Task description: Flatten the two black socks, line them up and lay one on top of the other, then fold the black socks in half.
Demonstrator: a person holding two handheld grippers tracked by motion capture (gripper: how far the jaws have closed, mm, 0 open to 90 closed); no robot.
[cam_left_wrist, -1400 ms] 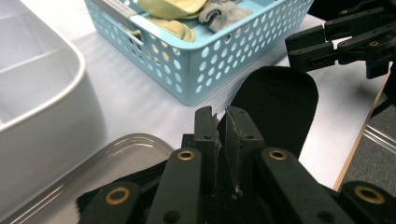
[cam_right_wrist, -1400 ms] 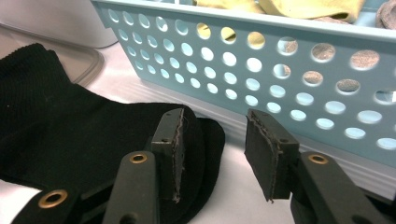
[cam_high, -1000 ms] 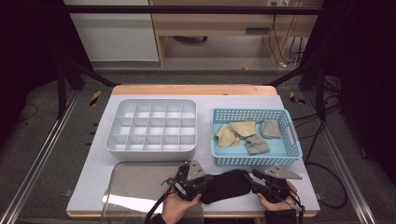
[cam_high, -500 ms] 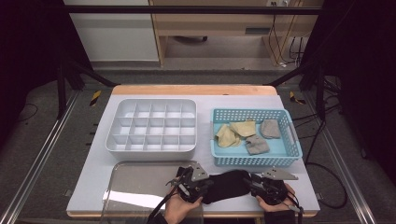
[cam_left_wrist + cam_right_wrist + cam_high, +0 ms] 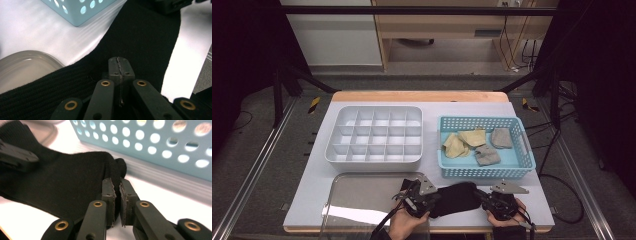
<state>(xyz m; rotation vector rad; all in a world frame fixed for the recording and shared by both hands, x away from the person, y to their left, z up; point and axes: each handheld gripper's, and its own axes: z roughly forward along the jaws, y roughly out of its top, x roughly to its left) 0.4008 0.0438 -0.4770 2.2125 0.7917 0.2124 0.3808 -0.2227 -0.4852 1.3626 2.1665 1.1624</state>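
We see the left gripper (image 5: 119, 65) clamped tight on one end of the black sock (image 5: 457, 198). The right gripper (image 5: 117, 185) has just been closing, its jaws nearly together at the sock's other end. The sock lies on the white table (image 5: 312, 185), just beside the blue basket (image 5: 486, 172), overlapping the clear tray (image 5: 362, 192).
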